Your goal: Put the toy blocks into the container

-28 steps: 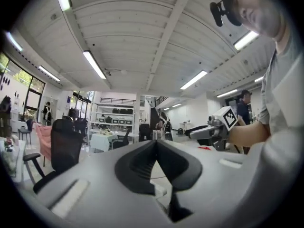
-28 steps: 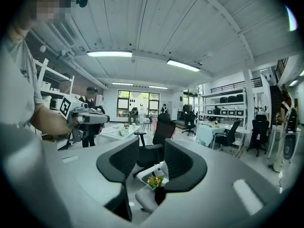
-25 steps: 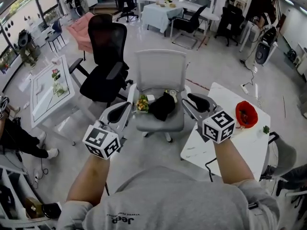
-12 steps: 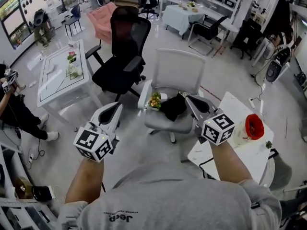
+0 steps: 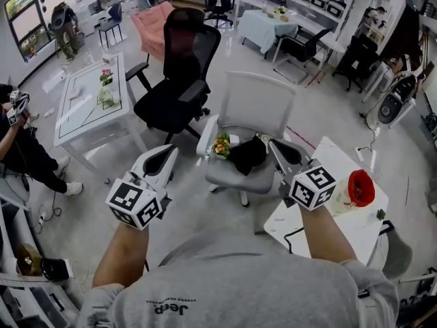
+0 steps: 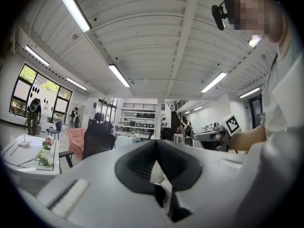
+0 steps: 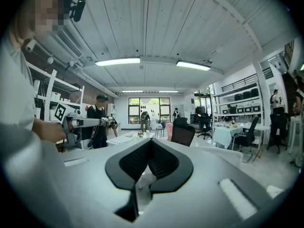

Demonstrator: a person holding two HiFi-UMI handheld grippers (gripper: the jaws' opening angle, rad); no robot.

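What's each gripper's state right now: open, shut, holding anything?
Left gripper: shut, nothing between its jaws.
Right gripper: shut, nothing between its jaws.

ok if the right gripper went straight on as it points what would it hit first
Nothing close: the shut right gripper points out across the room, between the white rectangular table and the black high-backed office chair. Depth unclear.

Grey shirt (image 5: 232, 279): "Jeep" print, seen upside down; smaller line by it illegible.
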